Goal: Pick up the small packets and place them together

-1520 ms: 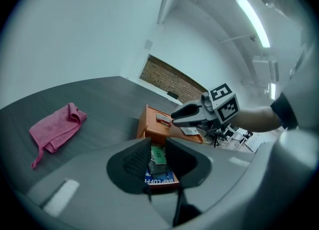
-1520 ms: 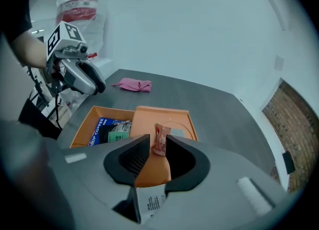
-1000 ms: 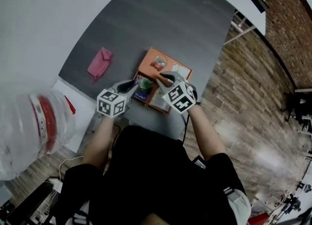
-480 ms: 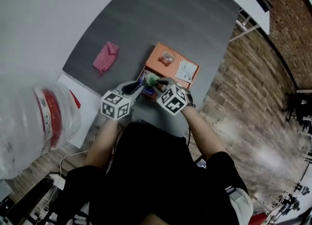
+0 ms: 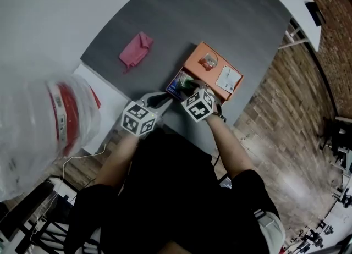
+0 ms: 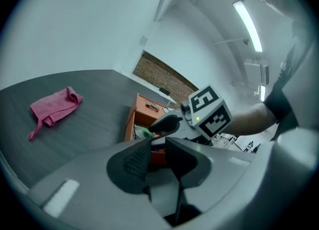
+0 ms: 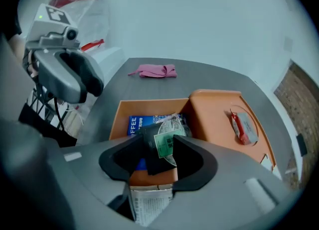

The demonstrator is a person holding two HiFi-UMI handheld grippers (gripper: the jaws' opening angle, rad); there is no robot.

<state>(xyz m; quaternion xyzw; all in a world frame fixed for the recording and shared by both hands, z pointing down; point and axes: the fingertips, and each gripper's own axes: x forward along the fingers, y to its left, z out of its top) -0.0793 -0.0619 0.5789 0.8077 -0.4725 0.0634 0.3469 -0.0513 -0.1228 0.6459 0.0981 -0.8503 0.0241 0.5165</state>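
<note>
One dark packet [image 7: 167, 143] is released: the jaws of the right tool [image 7: 159, 150] have just been opened round it, by the blue packet [image 7: 136, 123] in the orange tray [image 7: 219, 119], so this placement is judged done. The left tool [image 6: 155, 157] is half open, empty.

The left forearm [image 5: 118, 156] and right forearm [image 5: 223, 143] reached forward, bringing the two grippers close side by side. The left gripper [image 6: 157, 147] pointed shallowly downward, its jaws a narrow gap apart with nothing between them. The right gripper [image 7: 158, 149] tilted steeply down. Its jaws had just been opening and stood apart, with a dark green-labelled packet [image 7: 164, 144] between them.
</note>
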